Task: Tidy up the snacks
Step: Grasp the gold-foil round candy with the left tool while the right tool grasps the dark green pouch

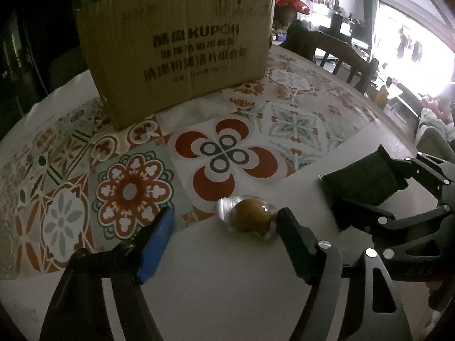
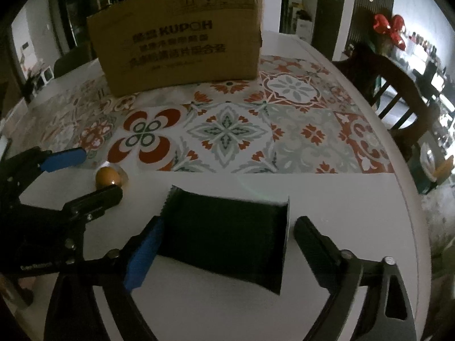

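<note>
A round brown snack in clear wrap [image 1: 251,218] lies on the white table. It sits between the fingers of my left gripper [image 1: 226,216], which is open: the black finger touches the snack, while the blue pad [image 1: 159,238] stands well apart from it. A dark flat snack packet [image 2: 224,241] lies between the fingers of my right gripper [image 2: 230,221], also open. Its blue pad [image 2: 145,247] is at the packet's left edge, and a small gap shows at the black finger. The right wrist view shows the brown snack [image 2: 108,176] and left gripper [image 2: 95,173] at left.
A closed cardboard box [image 1: 176,48] [image 2: 182,37] with printed lettering stands at the far side on a patterned mat [image 2: 227,130]. Wooden chairs [image 2: 392,91] stand beyond the table's right edge. A red ornament [image 2: 389,28] hangs further back.
</note>
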Demonstrator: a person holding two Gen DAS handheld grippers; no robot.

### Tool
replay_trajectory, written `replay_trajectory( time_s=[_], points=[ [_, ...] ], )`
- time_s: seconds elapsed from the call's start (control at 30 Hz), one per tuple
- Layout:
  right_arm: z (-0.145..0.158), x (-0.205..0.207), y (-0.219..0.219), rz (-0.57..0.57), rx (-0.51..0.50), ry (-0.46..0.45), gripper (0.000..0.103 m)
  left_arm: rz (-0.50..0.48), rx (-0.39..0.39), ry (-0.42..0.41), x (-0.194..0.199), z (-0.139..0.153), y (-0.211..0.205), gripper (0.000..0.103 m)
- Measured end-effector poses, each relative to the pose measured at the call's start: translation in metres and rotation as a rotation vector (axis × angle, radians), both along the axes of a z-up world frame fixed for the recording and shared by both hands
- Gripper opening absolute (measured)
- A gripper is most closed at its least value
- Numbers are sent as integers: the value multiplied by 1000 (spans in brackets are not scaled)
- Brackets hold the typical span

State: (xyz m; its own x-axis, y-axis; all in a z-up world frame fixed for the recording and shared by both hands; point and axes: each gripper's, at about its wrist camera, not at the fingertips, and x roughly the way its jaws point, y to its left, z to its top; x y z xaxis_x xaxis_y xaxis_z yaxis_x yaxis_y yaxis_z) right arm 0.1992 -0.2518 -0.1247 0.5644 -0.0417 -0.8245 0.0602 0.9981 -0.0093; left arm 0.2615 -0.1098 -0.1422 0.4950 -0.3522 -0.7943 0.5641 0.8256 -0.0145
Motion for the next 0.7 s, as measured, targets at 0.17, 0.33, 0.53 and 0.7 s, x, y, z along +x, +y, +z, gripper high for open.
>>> replay_trajectory(
  time_s=[0.17,0.33,0.53,0.7],
  points=[
    [2,-1,1,1,3,-17,73,5,-15,-8,0,2,-1,45],
    [4,-3,-4,-10,45,-33,60,3,-27,4,-2,5,-4,20],
    [9,-7,-2,13,83,-57,24,2,-46,3,-9,11,-3,19],
    [9,-10,-5,3,111,-63,19,2,-62,-15,-18,17,-1,19]
  ],
)
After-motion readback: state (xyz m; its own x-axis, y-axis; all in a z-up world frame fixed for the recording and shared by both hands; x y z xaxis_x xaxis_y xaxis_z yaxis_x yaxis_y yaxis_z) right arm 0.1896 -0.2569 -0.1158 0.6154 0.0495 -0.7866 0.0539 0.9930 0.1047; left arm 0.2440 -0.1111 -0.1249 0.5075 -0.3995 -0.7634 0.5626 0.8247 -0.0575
